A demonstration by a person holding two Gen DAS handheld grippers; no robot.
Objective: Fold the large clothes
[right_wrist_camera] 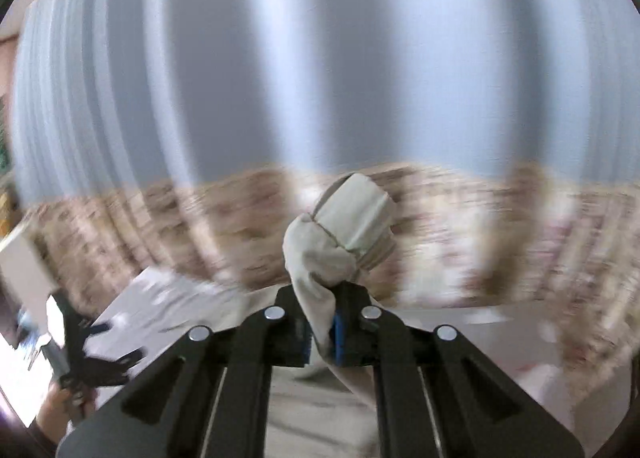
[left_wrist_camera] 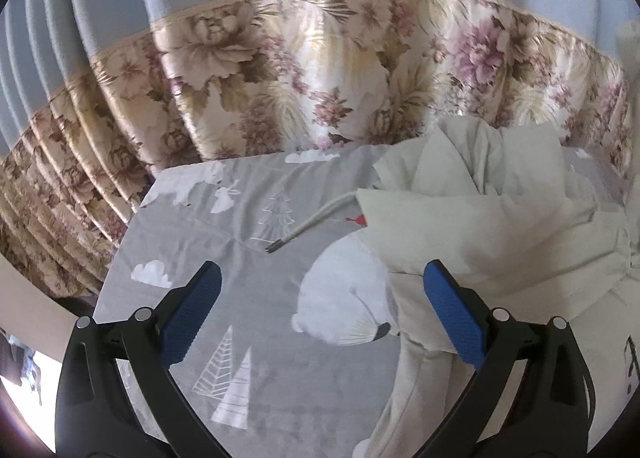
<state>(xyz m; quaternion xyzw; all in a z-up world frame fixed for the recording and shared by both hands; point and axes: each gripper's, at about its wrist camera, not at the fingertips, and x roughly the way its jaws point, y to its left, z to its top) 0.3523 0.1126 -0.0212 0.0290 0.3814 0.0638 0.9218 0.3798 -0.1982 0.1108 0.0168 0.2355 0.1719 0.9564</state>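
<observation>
My left tongs (left_wrist_camera: 322, 312) stood wide, blue pads (left_wrist_camera: 192, 318) well apart, with nothing between them, hanging over the bed sheet (left_wrist_camera: 256, 218), a grey one printed with white trees, clouds and a bear. Just beyond their tips a white drawstring (left_wrist_camera: 316, 218) with a metal end lay on the sheet, running out from under the cream garment (left_wrist_camera: 480, 218). That garment sat crumpled on the right part of the bed, one edge reaching down beside my right-hand pad. Behind the bed hung a floral curtain (left_wrist_camera: 320, 70) with pale blue pleats above it.

My right tongs (right_wrist_camera: 322, 332) were clamped narrow on a bunched fold of the cream garment (right_wrist_camera: 344, 234), which stuck up past the tips while the rest trailed below. The background there was blurred. At the far left of that view, my left tongs (right_wrist_camera: 108, 346) showed dimly.
</observation>
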